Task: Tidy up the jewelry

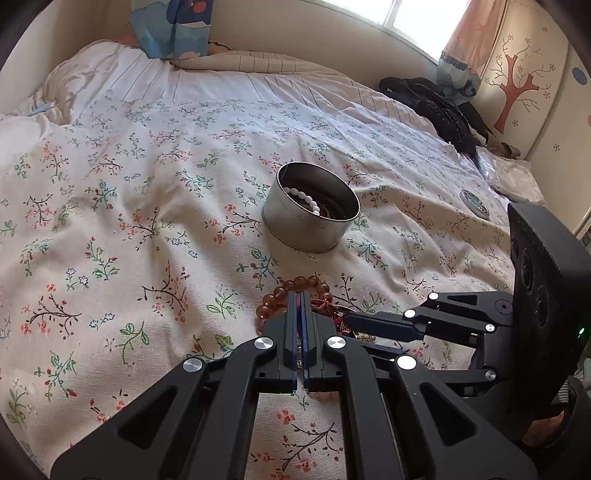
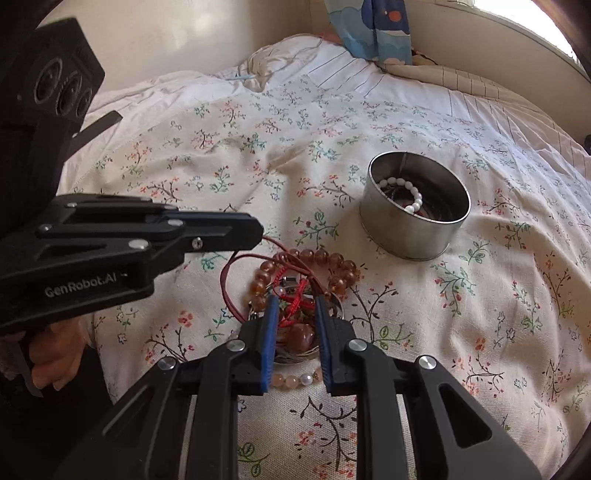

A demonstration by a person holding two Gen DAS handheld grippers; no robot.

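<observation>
Two grippers — left gripper (image 1: 299, 295) fingers clenched | right gripper (image 2: 294, 301) fingers released astride jewelry pile (image 2: 295, 295) | tin (image 2: 415, 210) beyond

Home bedroom. A bed fills both views, covered by a floral quilt (image 1: 147, 192) in cream with small pink and green sprigs; a striped sheet (image 1: 229, 74) lies beyond it, rumpled toward the wall. A blue cartoon-print cushion (image 1: 170, 26) leans against the padded cream headboard (image 1: 295, 33). A sunlit window (image 1: 417, 18) sits above the headboard, with a peach curtain (image 1: 469, 40) to one side. A wardrobe panel painted with a tree motif (image 1: 517, 81) stands at the bed's far edge. Dark clothing (image 1: 436, 107) lies heaped there on the bedding.
</observation>
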